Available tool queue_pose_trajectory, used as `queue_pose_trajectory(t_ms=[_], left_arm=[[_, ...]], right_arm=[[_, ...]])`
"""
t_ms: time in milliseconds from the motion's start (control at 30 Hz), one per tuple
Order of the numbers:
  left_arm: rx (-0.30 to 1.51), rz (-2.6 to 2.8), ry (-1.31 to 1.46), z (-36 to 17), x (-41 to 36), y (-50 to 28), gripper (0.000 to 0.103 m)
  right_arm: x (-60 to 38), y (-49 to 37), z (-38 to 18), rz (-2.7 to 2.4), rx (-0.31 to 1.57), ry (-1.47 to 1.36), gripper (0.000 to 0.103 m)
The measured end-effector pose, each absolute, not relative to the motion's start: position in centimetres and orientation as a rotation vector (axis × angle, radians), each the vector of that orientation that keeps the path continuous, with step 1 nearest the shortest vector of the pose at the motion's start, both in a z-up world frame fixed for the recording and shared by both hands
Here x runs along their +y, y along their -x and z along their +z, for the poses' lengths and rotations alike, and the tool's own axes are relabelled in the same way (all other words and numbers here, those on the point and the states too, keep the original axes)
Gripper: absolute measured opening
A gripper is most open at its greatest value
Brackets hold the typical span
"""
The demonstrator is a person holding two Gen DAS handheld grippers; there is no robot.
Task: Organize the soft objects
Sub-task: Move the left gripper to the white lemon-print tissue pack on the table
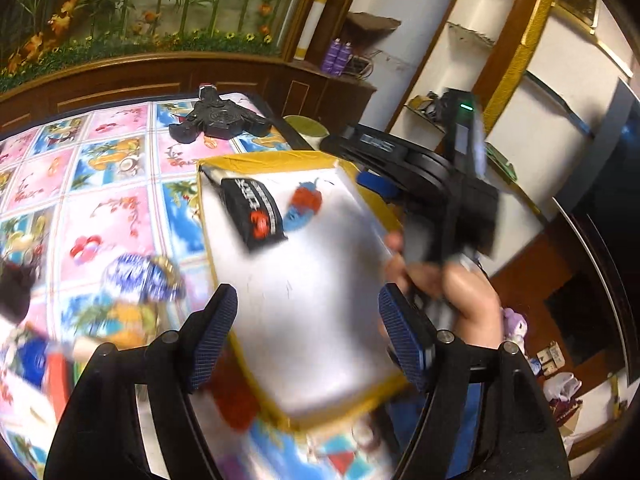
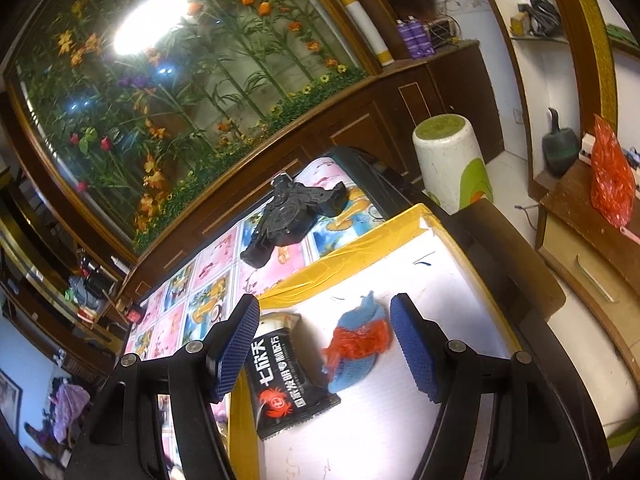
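A white tray with a yellow taped rim lies on the patterned tablecloth. In it lie a black snack packet with a red crab and a blue and red knitted toy. My left gripper is open and empty above the tray's near part. My right gripper is open and empty, low over the tray, with the knitted toy between its fingers. In the left wrist view the right gripper's body shows at the tray's right edge. A blue and white soft object lies left of the tray, blurred.
A black tripod-shaped device sits on the tablecloth beyond the tray. More blurred soft items lie at the left. A white stool stands past the table. A wooden cabinet is at the right.
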State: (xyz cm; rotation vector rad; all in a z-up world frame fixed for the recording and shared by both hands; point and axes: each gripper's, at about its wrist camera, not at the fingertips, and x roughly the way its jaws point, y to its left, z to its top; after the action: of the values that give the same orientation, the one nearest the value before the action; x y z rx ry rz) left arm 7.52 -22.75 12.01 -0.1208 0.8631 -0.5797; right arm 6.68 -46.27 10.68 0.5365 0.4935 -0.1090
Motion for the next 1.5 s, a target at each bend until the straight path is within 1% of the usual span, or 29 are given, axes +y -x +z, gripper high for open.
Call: queue_pose_trajectory(t_ms=[233,367,500,667,733,867,933,1067,1133,1267,1333,1500], left_arm=[[0.788,-0.577,0.097,13.7,-19.0,-2.4,0.073],[0.747,-0.566,0.082,14.2,-15.3,-0.2,0.073],[0.729,-0.516,0.091,13.3,-10.0,0.8,0.073],[0.784,-0.374,0.178,10.1,-2.3,0.3,0.073],[0.806,-0.306,0.190,9.0,0.6,0.2,0.073],[0.811,-0.124,0.185,8.0,6.8,-0.4,0.073],[0.801,-0.051,0.209,8.1,9.9,-1.1,0.073],[0.844,0.050,0.255,6.9,14.7,-3.4,0.073],[0.893,0.099,0.284,5.6,16.8,-4.7,0.073],[0.959,0.179,0.282,3.5,19.1,-6.0,0.073],[0.995,0.177,0.327,2.6,19.7,-5.8,0.073],[1.036,0.025,0.458,2.3,18.1,-3.1,0.073]], right_arm=[[-43.9,-6.8,10.8,-0.094,0.489,-0.435,0.069],[-41.9,-7.1,10.5,-0.087,0.486,-0.350,0.071],[-39.8,-7.3,10.5,-0.079,0.477,-0.255,0.072],[-38.9,-7.4,10.6,-0.059,0.468,-0.226,0.074],[-39.1,-7.3,10.5,-0.044,0.461,-0.248,0.077],[-40.0,-7.2,10.0,-0.017,0.460,-0.297,0.079],[-40.2,-7.3,9.9,-0.008,0.466,-0.309,0.079],[-39.9,-7.2,10.1,-0.002,0.468,-0.298,0.079],[-39.7,-7.1,10.0,0.001,0.467,-0.294,0.080],[-39.8,-7.2,9.9,0.003,0.479,-0.306,0.081],[-39.8,-7.1,10.0,0.008,0.478,-0.311,0.081],[-39.3,-6.8,10.1,0.015,0.458,-0.294,0.081]])
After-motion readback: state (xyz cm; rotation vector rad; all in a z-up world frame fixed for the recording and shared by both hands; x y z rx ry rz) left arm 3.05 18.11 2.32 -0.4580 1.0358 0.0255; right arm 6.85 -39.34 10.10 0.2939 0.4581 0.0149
